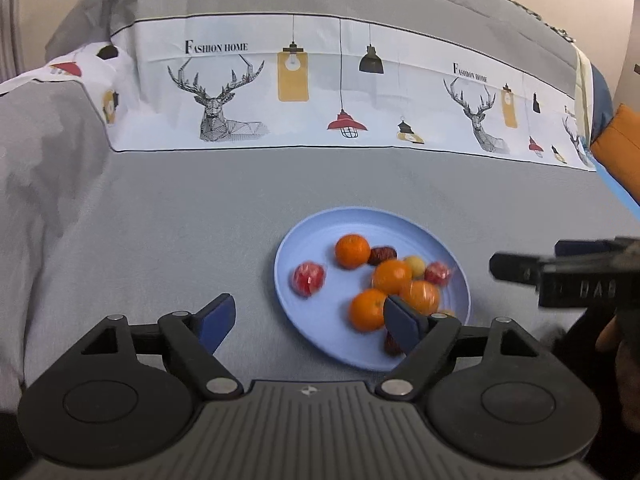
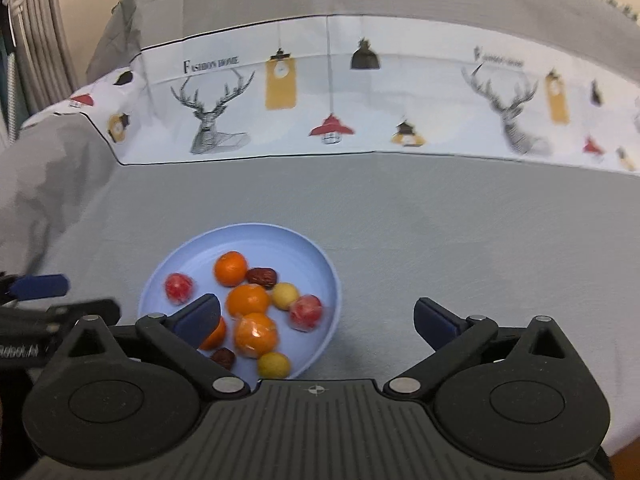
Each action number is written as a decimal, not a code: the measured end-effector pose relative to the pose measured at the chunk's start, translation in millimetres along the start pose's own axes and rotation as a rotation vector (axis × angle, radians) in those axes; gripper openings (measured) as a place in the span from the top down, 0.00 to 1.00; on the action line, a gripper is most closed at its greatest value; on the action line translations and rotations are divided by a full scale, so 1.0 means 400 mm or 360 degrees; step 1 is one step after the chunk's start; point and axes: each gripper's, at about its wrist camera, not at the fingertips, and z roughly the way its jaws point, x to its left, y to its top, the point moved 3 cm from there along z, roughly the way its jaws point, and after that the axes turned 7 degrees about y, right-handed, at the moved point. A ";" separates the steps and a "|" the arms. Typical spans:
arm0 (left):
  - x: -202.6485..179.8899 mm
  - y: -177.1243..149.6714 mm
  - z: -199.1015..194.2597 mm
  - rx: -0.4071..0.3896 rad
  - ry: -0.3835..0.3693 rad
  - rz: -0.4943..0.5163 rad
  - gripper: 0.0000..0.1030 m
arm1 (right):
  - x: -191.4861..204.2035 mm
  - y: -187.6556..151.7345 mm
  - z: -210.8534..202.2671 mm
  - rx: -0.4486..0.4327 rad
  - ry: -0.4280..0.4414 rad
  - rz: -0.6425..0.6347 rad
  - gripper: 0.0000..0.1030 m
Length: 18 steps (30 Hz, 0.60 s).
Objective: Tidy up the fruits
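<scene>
The left gripper [image 1: 310, 322] hangs low with its fingers [image 1: 216, 320] wide, holding nothing. The right gripper [image 2: 326, 322] has wide, empty fingers [image 2: 436, 322] too. The fruits all sit together on a blue plate [image 1: 304, 236] on the grey cloth [image 1: 180, 220]: oranges [image 1: 352, 250], wrapped red fruits [image 1: 308, 278], yellow ones [image 2: 274, 365] and dark dates [image 2: 262, 277].

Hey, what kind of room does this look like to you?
Probably a home, maybe a bedroom or living room. A grey cloth printed with deer and lamps covers the surface, curtains hang at the left, and a blue plate holds fruit.
</scene>
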 end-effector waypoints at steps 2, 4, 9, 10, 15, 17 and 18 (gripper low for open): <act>0.009 -0.059 -0.008 0.0002 -0.0020 -0.0006 0.16 | 0.009 -0.014 -0.011 0.0011 -0.0047 -0.0001 0.01; 0.006 -0.095 0.001 0.0094 -0.0003 0.0040 0.16 | 0.021 -0.026 -0.027 0.0018 -0.0099 -0.0013 0.01; 0.024 -0.067 -0.044 -0.0007 0.0027 -0.0022 0.00 | 0.057 -0.040 -0.079 -0.0018 -0.0187 -0.0068 0.01; 0.028 -0.066 -0.047 0.0005 0.0023 -0.0042 0.00 | 0.064 -0.040 -0.088 -0.0018 -0.0210 -0.0077 0.01; 0.035 -0.050 -0.064 -0.0001 0.0022 -0.0058 0.00 | 0.087 -0.047 -0.119 -0.0021 -0.0191 -0.0086 0.01; 0.029 -0.047 -0.053 0.0017 0.0036 -0.0045 0.00 | 0.075 -0.056 -0.099 0.0007 -0.0175 -0.0048 0.01; 0.030 -0.050 -0.046 0.0037 0.0044 -0.0046 0.00 | 0.067 -0.059 -0.086 0.0010 -0.0166 -0.0018 0.01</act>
